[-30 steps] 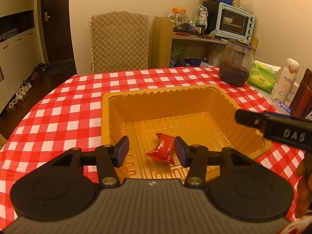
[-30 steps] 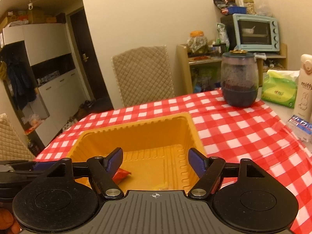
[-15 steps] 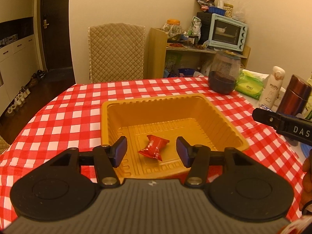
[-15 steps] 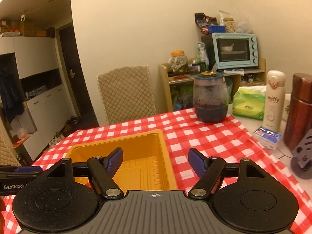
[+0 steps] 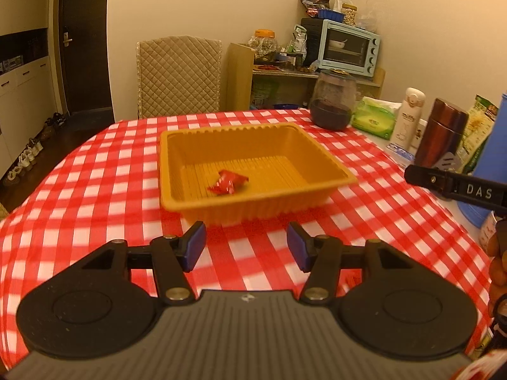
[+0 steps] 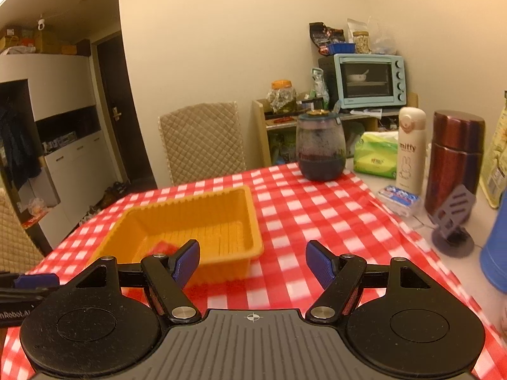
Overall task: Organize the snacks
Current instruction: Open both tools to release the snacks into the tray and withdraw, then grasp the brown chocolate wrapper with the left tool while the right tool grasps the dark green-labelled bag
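An orange plastic tray [image 5: 269, 209] sits mid-table on the red-checked cloth [image 5: 95, 190]. One red-wrapped candy [image 5: 227, 183] lies on the tray's floor. My left gripper [image 5: 245, 240] hovers over the cloth in front of the tray's near wall, open and empty. My right gripper [image 6: 253, 256] is also open and empty, near the tray's right front corner [image 6: 253, 250]. In the right wrist view the candy [image 6: 163, 247] peeks out behind the left finger. The right gripper's body [image 5: 456, 186] shows at the left wrist view's right edge.
Along the table's right side stand a dark glass jar [image 6: 320, 148], a green tissue pack [image 6: 375, 155], a white bottle [image 6: 410, 148], a brown thermos [image 6: 453, 161], a grey phone stand [image 6: 453, 218] and a blue container [image 6: 494, 247]. A quilted chair [image 5: 177, 76] is behind the table.
Both grippers have drawn back from over the tray toward the table's near side. The candy stays in the tray, and the left jaws stand slightly wider.
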A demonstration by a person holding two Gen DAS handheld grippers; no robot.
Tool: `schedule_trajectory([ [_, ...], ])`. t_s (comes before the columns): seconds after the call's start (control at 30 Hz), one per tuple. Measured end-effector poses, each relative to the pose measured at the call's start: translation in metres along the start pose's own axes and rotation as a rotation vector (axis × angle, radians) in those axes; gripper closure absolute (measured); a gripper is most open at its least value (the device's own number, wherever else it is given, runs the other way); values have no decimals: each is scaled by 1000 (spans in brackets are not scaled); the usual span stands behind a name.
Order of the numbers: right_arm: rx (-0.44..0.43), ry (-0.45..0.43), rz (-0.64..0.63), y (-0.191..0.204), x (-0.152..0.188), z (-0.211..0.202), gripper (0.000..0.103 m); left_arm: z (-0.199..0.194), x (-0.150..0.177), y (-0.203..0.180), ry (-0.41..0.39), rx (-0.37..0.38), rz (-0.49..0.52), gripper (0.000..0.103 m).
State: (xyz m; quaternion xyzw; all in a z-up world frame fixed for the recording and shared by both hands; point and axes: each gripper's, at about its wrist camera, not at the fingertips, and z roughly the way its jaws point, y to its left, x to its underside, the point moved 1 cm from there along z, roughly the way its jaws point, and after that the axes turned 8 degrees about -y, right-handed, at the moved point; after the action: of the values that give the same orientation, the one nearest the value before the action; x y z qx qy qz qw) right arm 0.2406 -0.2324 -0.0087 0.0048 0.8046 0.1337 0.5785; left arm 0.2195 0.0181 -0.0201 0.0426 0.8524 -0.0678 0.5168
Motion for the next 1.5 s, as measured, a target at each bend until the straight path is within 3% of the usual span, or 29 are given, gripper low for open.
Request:
schedule_trajectory([
  [0.53, -16, 143, -34, 4, 73, -56, 29, -36, 83, 16, 123, -53, 26, 50],
  [0.7, -25, 155, -45, 9, 79, -52, 29, -30, 84, 16, 126, -39, 22, 51],
  [0.83, -23, 169, -42, 8, 81, -48, 29, -21, 85, 9, 134, -5, 31, 68],
  [1.3, -24, 205, -41, 9, 89, -36, 29, 13, 94, 8, 192, -3, 61, 71],
  [1.47, -37, 215, -47, 12, 91, -34, 29, 12, 96, 6, 189, -7, 83, 75],
  [1.5, -40, 215, -51, 14, 92, -34, 29, 11, 95, 5, 189, -9, 82, 80],
])
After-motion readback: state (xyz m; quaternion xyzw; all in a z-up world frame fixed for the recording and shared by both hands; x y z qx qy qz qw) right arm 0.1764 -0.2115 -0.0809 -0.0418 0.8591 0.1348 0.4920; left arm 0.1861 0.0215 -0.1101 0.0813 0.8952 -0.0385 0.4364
